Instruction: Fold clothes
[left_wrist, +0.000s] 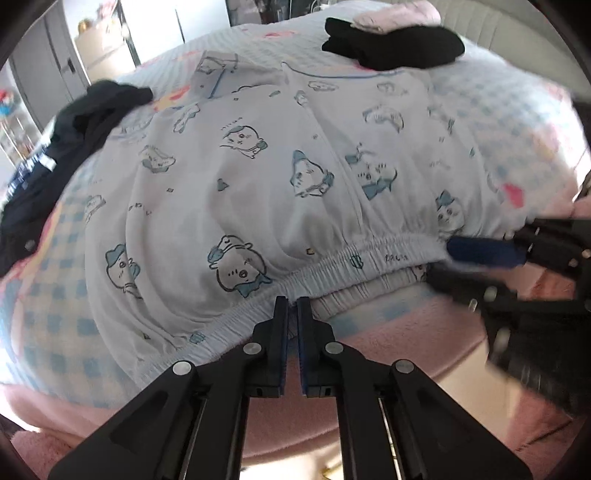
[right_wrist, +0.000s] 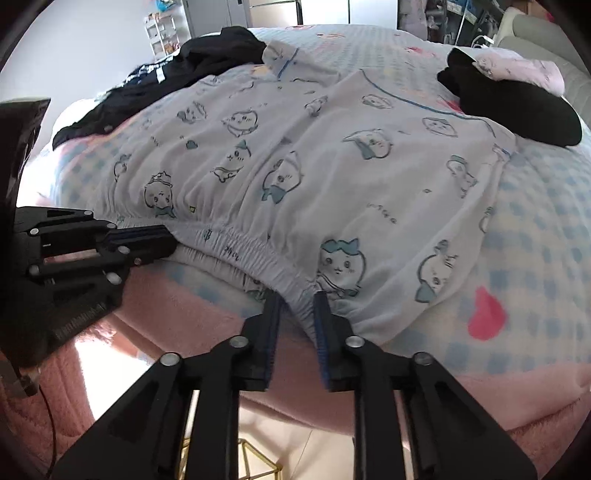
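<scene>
Pale blue pyjama trousers (left_wrist: 258, 166) (right_wrist: 314, 166) with a cartoon print lie flat on the bed, the elastic waistband toward me. My left gripper (left_wrist: 292, 299) is shut on the waistband's edge; in the right wrist view it (right_wrist: 166, 240) comes in from the left. My right gripper (right_wrist: 297, 295) has a bunch of the waistband between its fingers, which stand apart with the cloth loose between them. It shows blurred at the right of the left wrist view (left_wrist: 443, 258).
A folded black garment (left_wrist: 395, 44) (right_wrist: 517, 107) with a pink folded piece (left_wrist: 391, 14) lies at the far right. A dark crumpled garment (left_wrist: 74, 125) (right_wrist: 184, 62) lies far left. Another pale printed piece (left_wrist: 218, 74) sits beyond the trousers. The checked blanket (left_wrist: 498, 110) has a pink fleece edge (left_wrist: 406, 332).
</scene>
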